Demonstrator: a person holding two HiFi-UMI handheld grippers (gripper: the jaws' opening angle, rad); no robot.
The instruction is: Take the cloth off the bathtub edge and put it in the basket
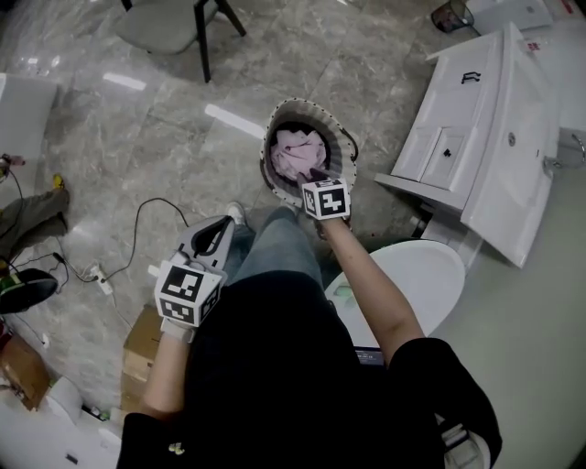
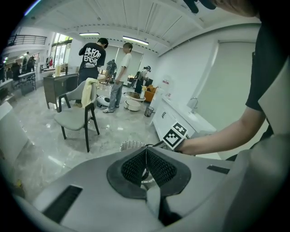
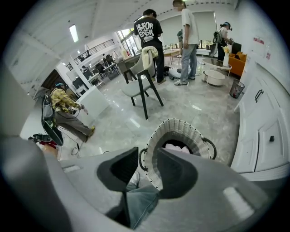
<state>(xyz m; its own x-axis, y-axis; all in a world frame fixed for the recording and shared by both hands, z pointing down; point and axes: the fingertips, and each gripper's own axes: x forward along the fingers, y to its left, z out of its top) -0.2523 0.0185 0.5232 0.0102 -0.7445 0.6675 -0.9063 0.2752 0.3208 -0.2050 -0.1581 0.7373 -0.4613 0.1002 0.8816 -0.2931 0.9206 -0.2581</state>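
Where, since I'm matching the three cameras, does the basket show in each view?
Head view: the basket sits upper centre, with pink cloth inside.
Left gripper view: only a sliver of its rim shows, at centre, just above the left gripper and its shut jaws.
Right gripper view: it is at centre, just beyond the right gripper and its open jaws.
Shared landmark: the grey chair, on the floor beyond the basket.

The person wears a black short-sleeved top [image 1: 275, 366], blue jeans [image 1: 275, 240] and a pale shoe [image 1: 236, 212]. The left hand-held gripper [image 1: 224, 224] and the right hand-held gripper [image 1: 316, 176] have smooth grey shells, dark ribbed pads [image 2: 159, 168] and a cube [image 1: 326, 199] of black-and-white square markers each.
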